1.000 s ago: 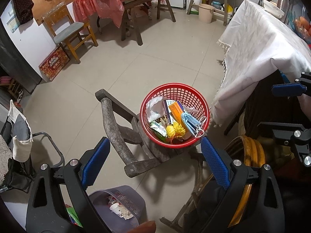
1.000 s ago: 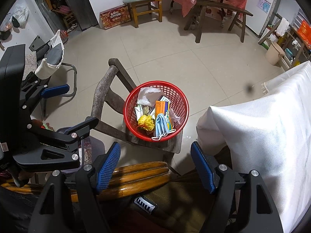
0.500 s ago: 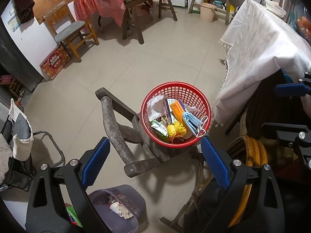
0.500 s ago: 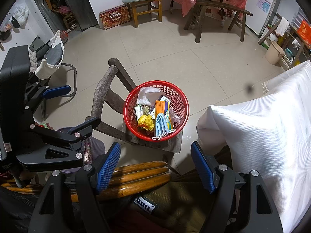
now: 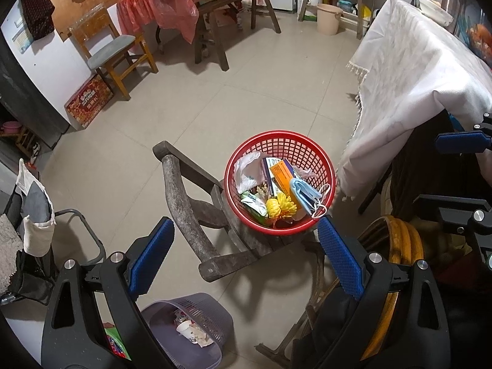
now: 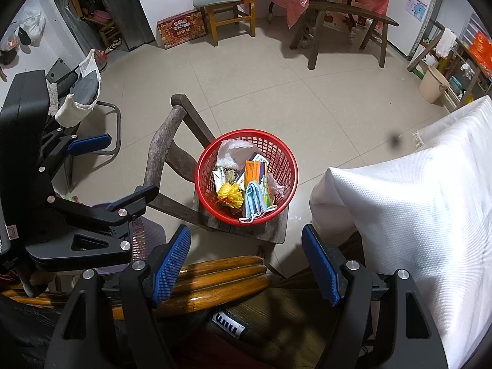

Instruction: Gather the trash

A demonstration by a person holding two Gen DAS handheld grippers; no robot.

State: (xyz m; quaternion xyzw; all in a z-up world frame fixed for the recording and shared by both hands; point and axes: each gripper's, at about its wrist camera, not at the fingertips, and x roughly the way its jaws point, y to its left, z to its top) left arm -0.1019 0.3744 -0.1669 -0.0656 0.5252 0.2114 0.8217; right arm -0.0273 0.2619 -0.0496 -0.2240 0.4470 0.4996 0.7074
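Trash [image 5: 278, 189] fills the red basket [image 5: 307, 150] on the old chair [image 5: 181, 203] — both my claws, left claw [image 5: 243, 246] and right claw [image 6: 246, 250], hang released and empty; I'd drop straight onto the loose blue mask [image 6: 253, 198] first.

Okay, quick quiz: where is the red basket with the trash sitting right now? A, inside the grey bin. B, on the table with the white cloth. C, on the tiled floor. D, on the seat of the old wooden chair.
D: the red basket rests on the seat of the weathered wooden chair, beside the white-clothed table, not on it.
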